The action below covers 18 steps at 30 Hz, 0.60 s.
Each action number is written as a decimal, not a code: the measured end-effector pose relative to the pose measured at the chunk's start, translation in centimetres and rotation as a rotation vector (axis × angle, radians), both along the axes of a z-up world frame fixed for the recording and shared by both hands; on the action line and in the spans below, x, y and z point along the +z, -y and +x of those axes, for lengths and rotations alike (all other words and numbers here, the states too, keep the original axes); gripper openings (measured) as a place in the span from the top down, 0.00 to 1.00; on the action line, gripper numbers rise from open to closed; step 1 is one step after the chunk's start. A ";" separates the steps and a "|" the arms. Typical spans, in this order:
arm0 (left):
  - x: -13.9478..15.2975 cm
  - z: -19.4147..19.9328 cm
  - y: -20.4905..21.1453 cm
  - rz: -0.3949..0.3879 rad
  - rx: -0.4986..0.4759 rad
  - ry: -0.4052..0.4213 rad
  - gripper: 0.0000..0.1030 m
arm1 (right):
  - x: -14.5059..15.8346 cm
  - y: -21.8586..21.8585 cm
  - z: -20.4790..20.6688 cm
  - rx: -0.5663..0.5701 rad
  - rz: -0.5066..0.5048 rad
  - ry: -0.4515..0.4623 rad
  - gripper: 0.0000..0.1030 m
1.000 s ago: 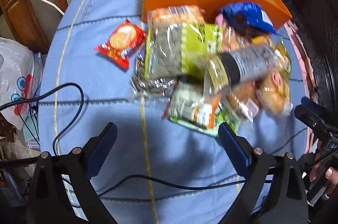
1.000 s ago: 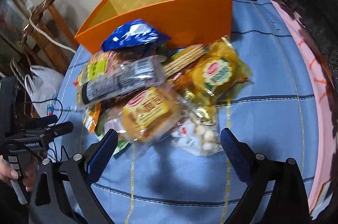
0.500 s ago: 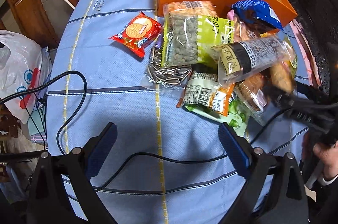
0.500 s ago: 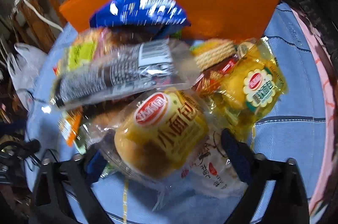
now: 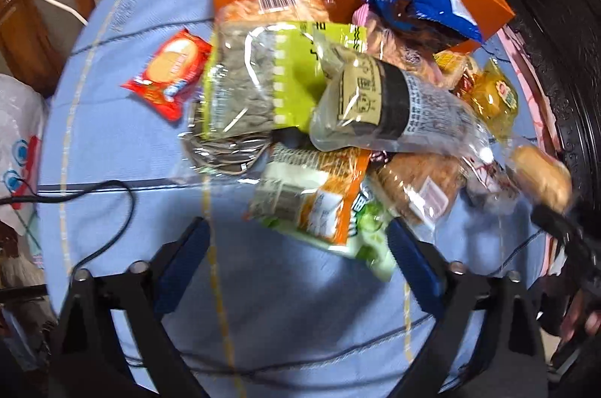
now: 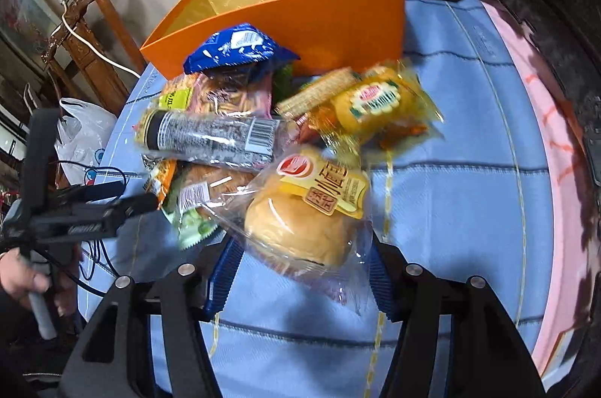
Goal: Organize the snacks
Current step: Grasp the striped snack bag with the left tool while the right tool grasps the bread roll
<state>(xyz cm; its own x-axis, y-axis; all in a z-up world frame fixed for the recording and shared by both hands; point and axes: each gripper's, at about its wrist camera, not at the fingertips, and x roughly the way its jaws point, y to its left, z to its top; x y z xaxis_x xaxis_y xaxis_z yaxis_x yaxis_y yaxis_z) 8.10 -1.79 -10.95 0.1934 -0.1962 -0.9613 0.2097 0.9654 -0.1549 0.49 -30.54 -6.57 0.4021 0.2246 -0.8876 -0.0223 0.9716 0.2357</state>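
Closing on the clear-wrapped round bread bun with yellow label [image 6: 300, 229], the right tool [image 6: 300, 270] has the packet between its blue ribbed pads; the wrap fills the gap, but firm contact cannot be confirmed. The bun sits at the near edge of the snack heap, so it is probably picked first as the easiest piece to free.

The left tool [image 5: 296, 255] is also closing, with nothing between its pads; the green and orange foil packet [image 5: 319, 206] lies just ahead on the desk with the blue lined cloth [image 5: 112, 135].

The heap rests against the front wall of the open orange cardboard box [image 6: 300, 18], presumably the destination, which looks nearly empty.

Legible writing: large Chinese characters on the bun label, only partly readable; a barcode on the long clear tube-shaped packet with black band [image 6: 210, 135]. The red oval logos on the bun and on the yellow cake packet [image 6: 375, 101] are too blurred to read.
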 end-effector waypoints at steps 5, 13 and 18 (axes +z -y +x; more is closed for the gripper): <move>-2.2 2.0 0.3 0.002 0.035 -0.079 0.49 | 0.1 -0.1 -0.9 0.009 0.015 0.007 0.40; -1.5 1.4 -0.5 -0.018 0.018 -0.067 0.66 | -0.3 -0.1 -0.6 -0.010 0.041 -0.017 0.37; -1.2 0.2 -1.8 -0.044 0.021 -0.081 0.65 | -1.2 2.1 0.2 -0.146 0.170 -0.100 0.20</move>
<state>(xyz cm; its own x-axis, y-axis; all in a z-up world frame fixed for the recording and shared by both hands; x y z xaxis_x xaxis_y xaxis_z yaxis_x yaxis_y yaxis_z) 8.32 0.04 -12.16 0.1202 -0.2356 -0.9644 0.1751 0.9612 -0.2130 0.73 -32.61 -7.75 0.3534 0.3201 -0.8790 0.1473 0.9089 0.3902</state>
